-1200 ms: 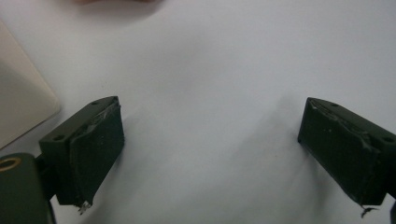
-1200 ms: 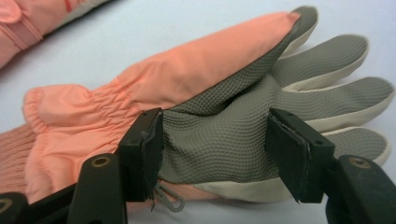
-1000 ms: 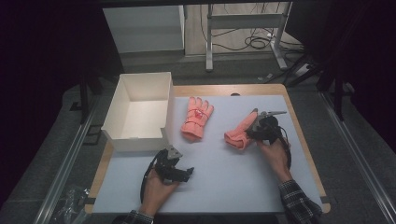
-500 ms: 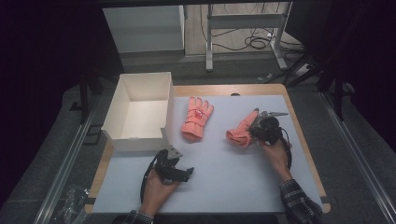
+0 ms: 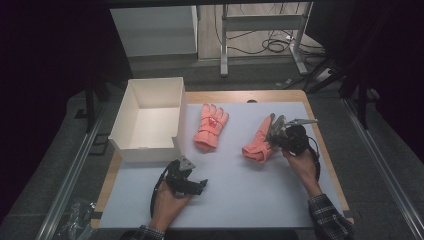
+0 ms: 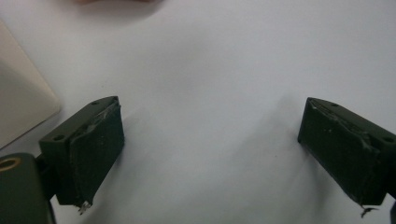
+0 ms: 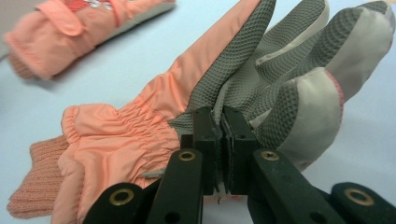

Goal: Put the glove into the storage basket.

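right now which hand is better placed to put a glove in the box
Right. The right gripper has just been closing and is shut on the near glove. The left gripper rests open on the mat, holding nothing, though closer to the box.

Two salmon-pink winter gloves are seen on the pale surface [image 5: 240, 200]: one glove [image 5: 210, 126] lying flat near the middle, a second glove [image 5: 259, 140] with grey palm fabric to its right. One open white box [image 5: 148, 120] is set at the left edge. Two grippers are counted, a left gripper [image 5: 192, 184] and a right gripper [image 5: 275, 134].
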The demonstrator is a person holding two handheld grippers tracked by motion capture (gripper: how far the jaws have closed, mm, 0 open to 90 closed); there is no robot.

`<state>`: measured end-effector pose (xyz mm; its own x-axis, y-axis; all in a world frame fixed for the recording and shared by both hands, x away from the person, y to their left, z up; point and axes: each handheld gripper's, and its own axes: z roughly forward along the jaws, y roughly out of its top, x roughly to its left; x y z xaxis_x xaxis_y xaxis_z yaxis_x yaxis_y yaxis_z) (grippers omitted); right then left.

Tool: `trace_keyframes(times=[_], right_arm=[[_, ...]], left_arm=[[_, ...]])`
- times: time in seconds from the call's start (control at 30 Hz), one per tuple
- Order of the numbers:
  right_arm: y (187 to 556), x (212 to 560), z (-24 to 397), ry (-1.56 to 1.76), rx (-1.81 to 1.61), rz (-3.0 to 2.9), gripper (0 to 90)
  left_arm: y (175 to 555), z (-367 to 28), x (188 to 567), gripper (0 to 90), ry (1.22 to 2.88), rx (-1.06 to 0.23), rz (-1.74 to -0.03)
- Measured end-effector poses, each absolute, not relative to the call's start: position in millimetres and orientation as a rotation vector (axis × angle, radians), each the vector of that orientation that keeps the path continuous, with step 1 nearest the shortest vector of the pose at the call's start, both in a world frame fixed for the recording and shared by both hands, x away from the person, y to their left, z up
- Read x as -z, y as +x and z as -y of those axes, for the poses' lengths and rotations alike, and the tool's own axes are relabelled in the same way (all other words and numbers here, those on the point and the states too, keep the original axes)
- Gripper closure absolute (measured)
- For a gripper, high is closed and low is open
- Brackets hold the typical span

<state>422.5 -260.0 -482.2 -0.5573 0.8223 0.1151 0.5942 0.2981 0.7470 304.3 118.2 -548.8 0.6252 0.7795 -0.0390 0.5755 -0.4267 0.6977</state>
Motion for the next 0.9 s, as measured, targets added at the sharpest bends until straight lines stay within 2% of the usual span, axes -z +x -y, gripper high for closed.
trace_keyframes(times=[0.47,0.9], right_arm=[[398.0,467.2,253.5,1.065,-1.302,-2.451,85.6],[380.6,484.2,217.2,0.779,-1.324,-2.687,87.2]], left_arm=[[304.2,-118.1,548.9,6.9,2.155,-0.381,-1.057],[304.2,-118.1,548.9,6.9,2.155,-0.381,-1.057]])
